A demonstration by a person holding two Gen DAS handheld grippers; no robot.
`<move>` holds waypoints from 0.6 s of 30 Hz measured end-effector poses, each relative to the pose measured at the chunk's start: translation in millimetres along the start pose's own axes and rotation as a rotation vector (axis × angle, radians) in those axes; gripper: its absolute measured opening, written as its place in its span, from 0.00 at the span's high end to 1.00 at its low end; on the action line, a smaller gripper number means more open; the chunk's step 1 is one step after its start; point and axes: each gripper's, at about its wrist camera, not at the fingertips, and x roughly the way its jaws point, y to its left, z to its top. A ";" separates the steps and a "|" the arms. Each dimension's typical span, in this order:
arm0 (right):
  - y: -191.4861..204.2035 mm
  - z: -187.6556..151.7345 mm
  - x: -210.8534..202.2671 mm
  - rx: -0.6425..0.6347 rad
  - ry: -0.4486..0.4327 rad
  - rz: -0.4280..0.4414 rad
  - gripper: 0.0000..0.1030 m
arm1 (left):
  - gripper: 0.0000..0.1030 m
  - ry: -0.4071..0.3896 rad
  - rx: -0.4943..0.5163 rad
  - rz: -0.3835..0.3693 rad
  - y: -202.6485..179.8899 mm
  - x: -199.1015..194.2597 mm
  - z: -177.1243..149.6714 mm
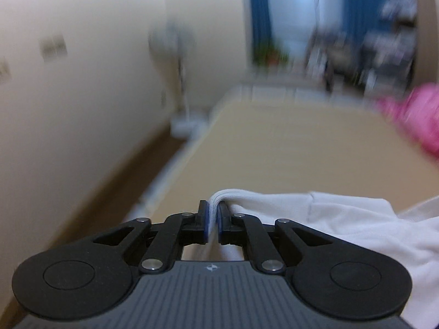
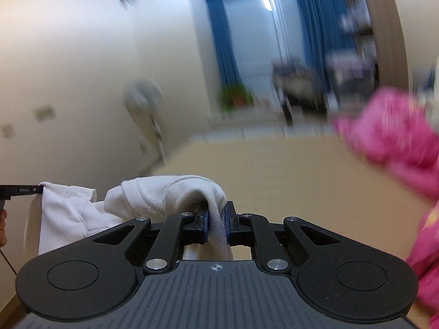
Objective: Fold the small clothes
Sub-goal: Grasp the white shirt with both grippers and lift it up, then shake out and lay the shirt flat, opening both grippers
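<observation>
- Nearest the left wrist camera, the left claw (image 1: 211, 220) is closed on a bunched, ribbed edge of the white garment (image 1: 343, 219); the cloth fills the narrow gap between its blue pads (image 1: 204, 223) and sticks up just above the fingertips.
- From that pinch the white garment trails to the right and down along the lower right of the left view, creased and loose.
- Nearest the right wrist camera, the right claw (image 2: 216, 220) is clamped on a thick ribbed fold of the same white garment (image 2: 153, 194), which humps over the fingertips and hangs down between the fingers.
- In the right view the garment stretches to the left, where its far corner is pinched by the tip of the left claw (image 2: 35, 190) at the frame's left edge; the cloth sags between the two grips.
- Under the garment lies a flat tan tabletop (image 1: 288, 148), seen in both views (image 2: 274, 170).
- A pink garment (image 2: 395, 139) sits to the right on the tabletop, well apart from the white one; the left view catches it at the right edge (image 1: 417, 115). It is blurred.
- Beyond the tabletop the room is smeared: a standing fan (image 1: 178, 54) by the cream wall (image 1: 68, 109), and blue curtains (image 2: 222, 44) at the back.
</observation>
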 end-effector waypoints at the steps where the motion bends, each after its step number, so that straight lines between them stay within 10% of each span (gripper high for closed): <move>1: -8.3 -5.6 48.9 0.018 0.081 -0.061 0.80 | 0.76 0.084 0.017 0.016 -11.0 44.5 -2.0; 4: -11.7 -34.5 116.1 -0.012 0.165 -0.265 0.67 | 0.62 0.292 -0.005 0.047 -31.5 121.3 -27.7; 8: -29.2 -68.1 102.0 0.094 0.211 -0.157 0.59 | 0.13 0.300 0.029 -0.023 -37.6 117.9 -76.3; 18: -30.0 -237.6 -31.4 0.148 0.391 -0.171 0.35 | 0.12 0.366 0.048 -0.056 1.8 9.6 -219.4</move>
